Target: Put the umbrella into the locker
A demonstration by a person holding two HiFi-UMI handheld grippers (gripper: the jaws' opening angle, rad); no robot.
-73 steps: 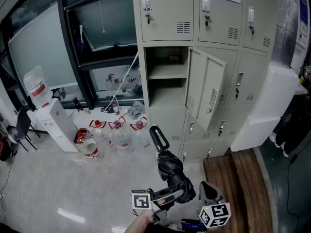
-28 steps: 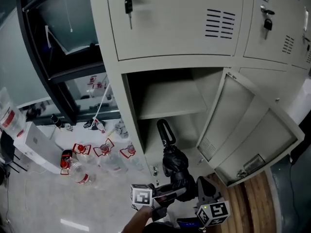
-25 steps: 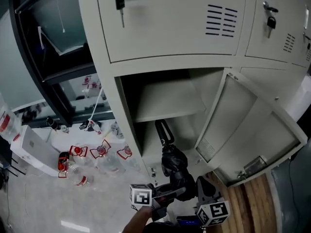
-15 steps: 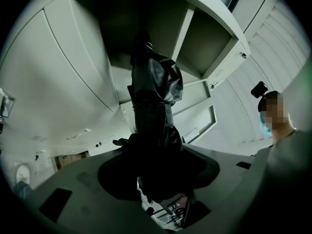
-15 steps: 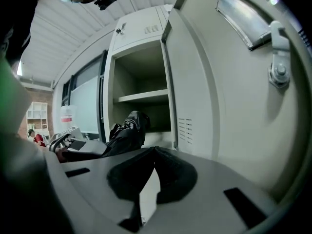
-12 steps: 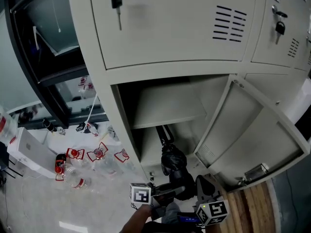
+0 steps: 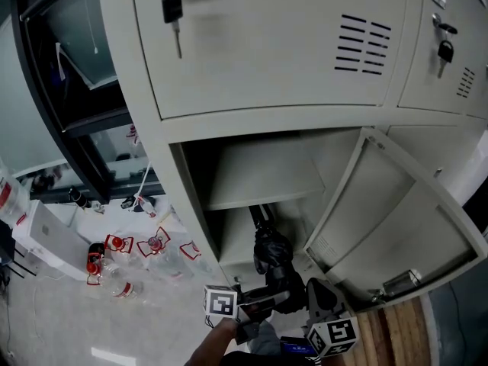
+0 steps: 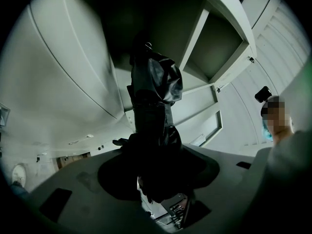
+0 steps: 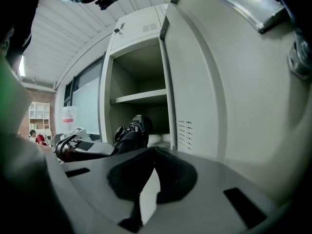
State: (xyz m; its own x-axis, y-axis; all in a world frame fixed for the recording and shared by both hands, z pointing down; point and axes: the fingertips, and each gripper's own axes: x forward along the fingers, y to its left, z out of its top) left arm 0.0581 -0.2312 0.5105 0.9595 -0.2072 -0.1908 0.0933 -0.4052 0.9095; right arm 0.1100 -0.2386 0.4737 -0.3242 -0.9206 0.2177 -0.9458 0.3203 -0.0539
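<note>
A folded black umbrella (image 7: 271, 256) points up and away into the open locker compartment (image 7: 229, 242) under the shelf (image 7: 263, 175). Its curved handle end is inside, beneath the shelf. My left gripper (image 7: 260, 302) is shut on the umbrella's bunched lower part; in the left gripper view the umbrella (image 8: 154, 101) rises straight out of the left gripper (image 8: 157, 179). My right gripper (image 7: 319, 305) sits just to the right, shut with nothing in it. In the right gripper view the right gripper (image 9: 152, 152) faces the open locker, with the umbrella (image 9: 131, 130) at left.
The locker door (image 7: 393, 216) hangs open to the right, close to my right gripper. A closed locker with a key (image 7: 171, 6) is above. Several water bottles (image 7: 114, 261) and a white box (image 7: 46, 231) stand on the floor at left. Wood flooring (image 7: 412, 334) lies at right.
The view and both grippers have come closer to the locker. The umbrella's handle end has gone from in front of the opening to inside the compartment below the shelf.
</note>
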